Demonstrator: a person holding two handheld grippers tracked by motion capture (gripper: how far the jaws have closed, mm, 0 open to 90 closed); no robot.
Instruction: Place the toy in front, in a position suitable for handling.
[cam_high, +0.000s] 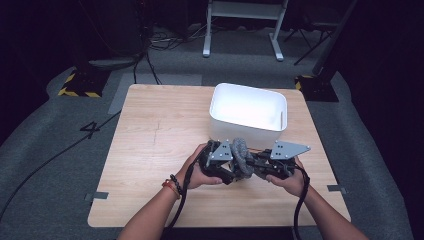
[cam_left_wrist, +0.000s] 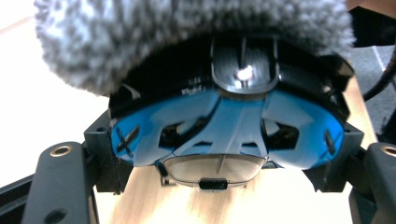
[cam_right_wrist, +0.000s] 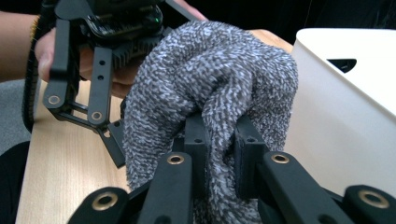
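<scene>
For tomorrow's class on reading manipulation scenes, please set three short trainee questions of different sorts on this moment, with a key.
1. True or false: the right claw is shut on the fuzzy grey knitted cloth.
2. Where does the white rectangular plastic bin stand? A) on the floor B) on the far part of the pale wooden table C) in the person's lap
3. Fill in: in the left gripper view, the left claw grips a blue and ____ object under the cloth.

Key: 1 true; 2 B; 3 black.

High view overlooks the table (cam_high: 150, 150); both tongs views close on the sock (cam_right_wrist: 210, 84).
</scene>
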